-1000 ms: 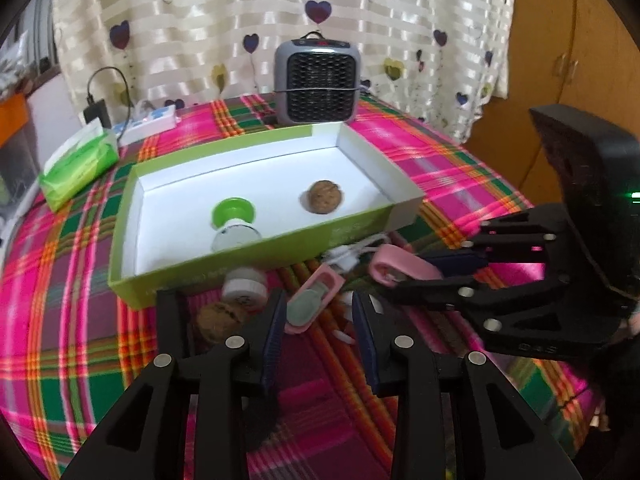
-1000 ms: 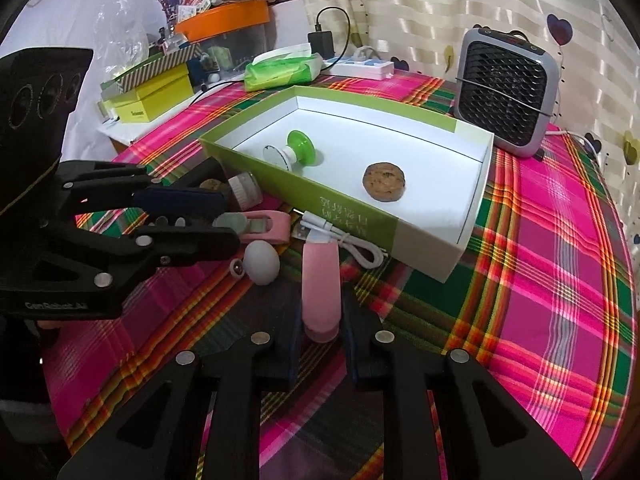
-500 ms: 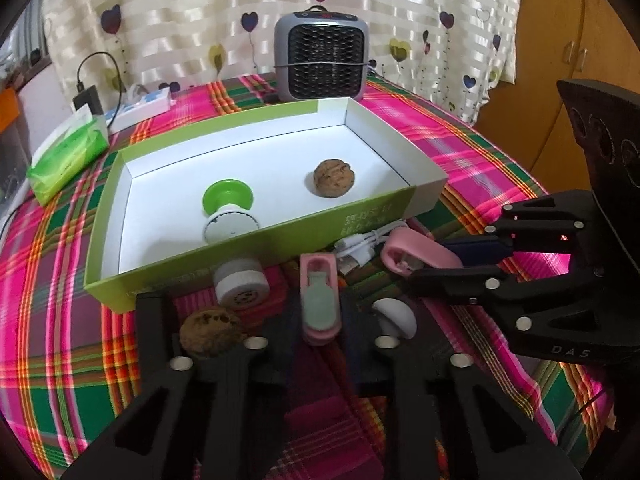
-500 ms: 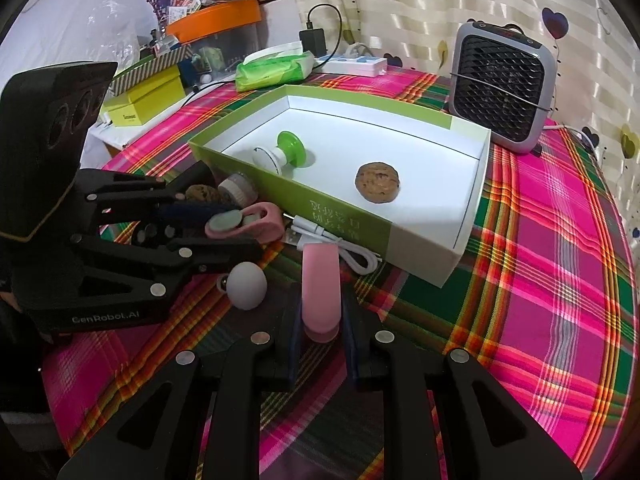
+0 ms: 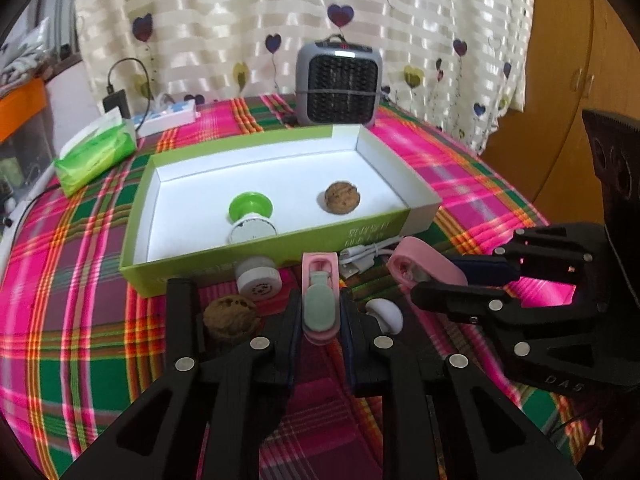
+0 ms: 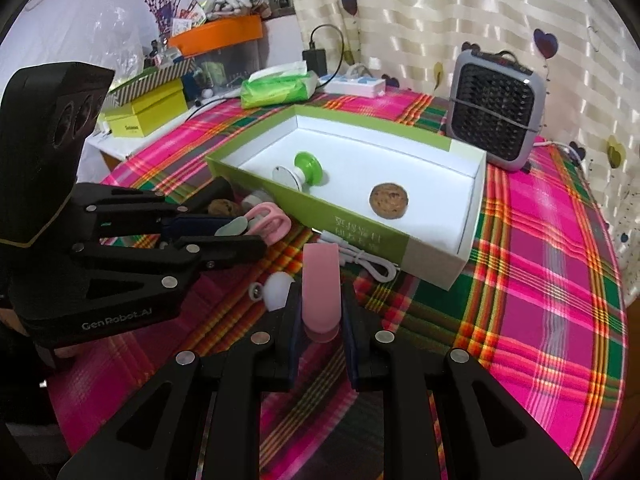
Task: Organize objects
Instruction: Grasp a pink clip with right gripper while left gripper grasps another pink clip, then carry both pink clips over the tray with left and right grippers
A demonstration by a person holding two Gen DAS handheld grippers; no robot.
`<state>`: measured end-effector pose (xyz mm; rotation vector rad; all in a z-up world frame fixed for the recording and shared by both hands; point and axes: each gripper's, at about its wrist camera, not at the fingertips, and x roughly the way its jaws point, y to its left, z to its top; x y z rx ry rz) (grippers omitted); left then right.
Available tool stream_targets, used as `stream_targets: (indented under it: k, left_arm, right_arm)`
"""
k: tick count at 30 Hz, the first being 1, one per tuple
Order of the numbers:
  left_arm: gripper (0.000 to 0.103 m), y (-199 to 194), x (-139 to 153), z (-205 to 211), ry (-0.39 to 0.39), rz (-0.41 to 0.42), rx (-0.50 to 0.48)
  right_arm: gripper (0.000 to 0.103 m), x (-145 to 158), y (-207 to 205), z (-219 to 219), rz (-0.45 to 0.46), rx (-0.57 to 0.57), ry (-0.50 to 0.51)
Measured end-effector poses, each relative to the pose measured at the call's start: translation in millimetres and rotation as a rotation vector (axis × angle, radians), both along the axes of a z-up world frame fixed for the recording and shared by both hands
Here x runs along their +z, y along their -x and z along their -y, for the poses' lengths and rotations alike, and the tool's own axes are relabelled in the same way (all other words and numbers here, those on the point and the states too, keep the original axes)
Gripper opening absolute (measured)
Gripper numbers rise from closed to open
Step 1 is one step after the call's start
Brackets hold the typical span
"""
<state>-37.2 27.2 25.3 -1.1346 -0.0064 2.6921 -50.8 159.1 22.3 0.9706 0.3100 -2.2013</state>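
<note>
- Bright plaid cloth [image 5: 72,264] covers the table, with a heart-print curtain [image 5: 240,20] behind it and a small grey heater [image 5: 339,82] at the far edge, at 12 o'clock from the box.
- Green-sided, white-lined box [image 5: 256,240] sits mid-table; inside lie a green-capped white bottle [image 5: 250,218] on its side and a walnut [image 5: 341,197] at 3 o'clock from it.
- By my reading the sorting is only partly done: two things are boxed, several wait on the cloth along the box's near wall.
- Waiting there are a second walnut [image 5: 230,318], a small white jar [image 5: 258,278] at 1 o'clock from that walnut, a white cable [image 5: 366,256] against the box wall, and a white mushroom-shaped knob [image 5: 385,312] at 6 o'clock from the cable.
- Left gripper [image 5: 320,314] has its jaws drawn in tight around a pink clip with a grey-green pad [image 5: 320,304]; the pads press its two sides. The clip's far end points to 12 o'clock, toward the box.
- Right gripper [image 6: 320,312] is likewise closed down on a plain pink clip [image 6: 320,284], pinched at its near end, the rest sticking out toward the box.
- Whether either clip is off the cloth I cannot tell.
- Likely next, as a guess: carry both clips over the near wall into the box.
</note>
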Motion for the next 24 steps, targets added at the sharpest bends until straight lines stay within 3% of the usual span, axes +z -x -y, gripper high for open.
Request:
stream_targets:
  k: [10, 24]
  left_arm:
    - [0.015, -17.6, 24.3, 0.2, -0.023, -0.073, 0.023]
    - [0.015, -21.9, 38.6, 5.7, -0.038, -0.112, 0.046]
  right_arm:
    - [0.019, 27.4, -23.5, 5.7, -0.096, -0.041, 0.021]
    - [0.019, 45.1, -28.6, 14.9, -0.154, -0.045, 0.027]
